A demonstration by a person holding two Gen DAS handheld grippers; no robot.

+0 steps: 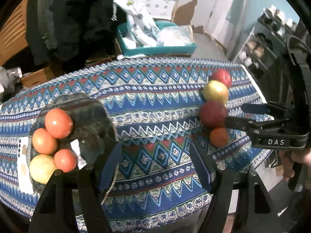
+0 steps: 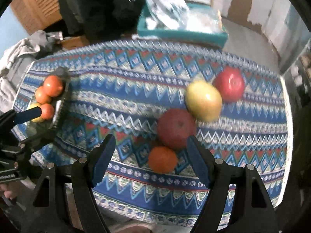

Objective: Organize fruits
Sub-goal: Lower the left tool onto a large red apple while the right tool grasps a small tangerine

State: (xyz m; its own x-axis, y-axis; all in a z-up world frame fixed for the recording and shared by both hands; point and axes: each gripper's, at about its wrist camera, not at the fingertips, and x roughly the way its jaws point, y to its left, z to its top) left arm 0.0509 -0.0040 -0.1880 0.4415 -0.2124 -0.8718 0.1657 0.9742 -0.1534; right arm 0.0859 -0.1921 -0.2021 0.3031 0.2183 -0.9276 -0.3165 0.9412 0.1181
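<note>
A dark glass plate [image 1: 91, 120] at the left holds three orange fruits [image 1: 58, 123] and a yellow apple [image 1: 41, 168]. At the right, a row lies on the patterned cloth: a red apple [image 2: 229, 84], a yellow apple [image 2: 203, 101], a dark red apple [image 2: 176, 128] and a small orange fruit [image 2: 163, 159]. My right gripper [image 2: 151, 157] is open above the small orange fruit, which shows between its fingers untouched. My left gripper [image 1: 154, 167] is open over bare cloth beside the plate, with nothing between its fingers. In the left wrist view the right gripper [image 1: 239, 114] reaches next to the dark red apple [image 1: 212, 114].
The blue patterned tablecloth [image 1: 155, 101] covers the table. Behind its far edge stand a teal bin [image 1: 155, 48] stuffed with plastic bags, dark hanging clothes [image 1: 68, 19], and shelves [image 1: 258, 46] at the far right. A white card [image 1: 24, 167] lies under the plate's left side.
</note>
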